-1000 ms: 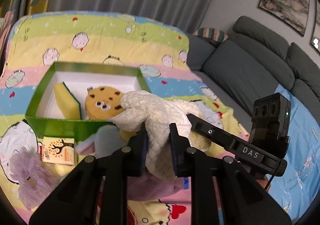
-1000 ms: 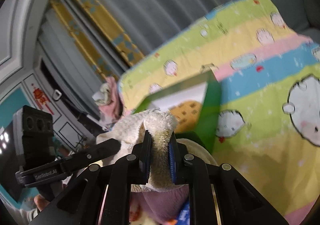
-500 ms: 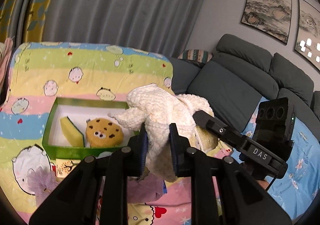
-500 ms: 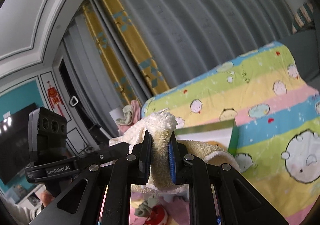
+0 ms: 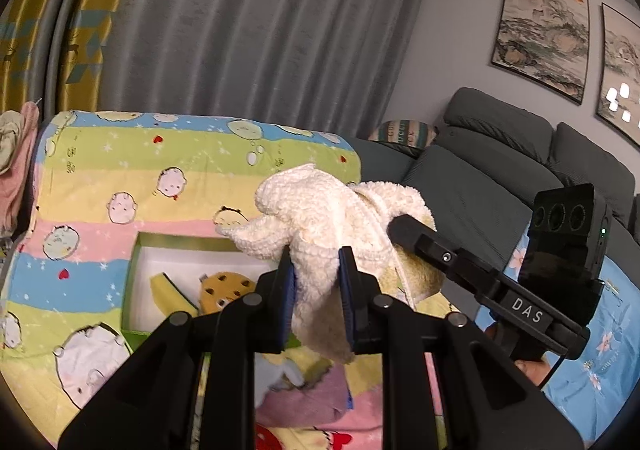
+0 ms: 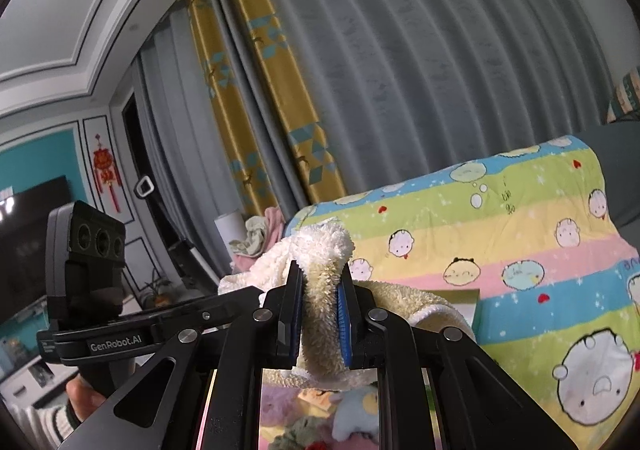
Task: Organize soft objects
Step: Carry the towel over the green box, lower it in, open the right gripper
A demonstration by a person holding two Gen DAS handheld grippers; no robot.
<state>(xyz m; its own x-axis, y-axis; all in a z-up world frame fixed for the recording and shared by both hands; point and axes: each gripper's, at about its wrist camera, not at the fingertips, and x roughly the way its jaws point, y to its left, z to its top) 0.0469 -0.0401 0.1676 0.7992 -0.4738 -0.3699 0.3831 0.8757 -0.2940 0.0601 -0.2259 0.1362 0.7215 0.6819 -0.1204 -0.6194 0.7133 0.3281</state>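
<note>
The left hand-held gripper (image 5: 316, 274) pinches one end of a cream fleece towel (image 5: 320, 209), and the right hand-held gripper (image 6: 319, 290) pinches the other end. Compared with a second ago, both have risen, so the towel now hangs in the air above the striped cartoon blanket (image 5: 120, 169) and the green box (image 5: 132, 270) sits lower in view. The lift likely readies it for folding or boxing. Its long axis runs between the two grippers, bunched and sagging
</note>
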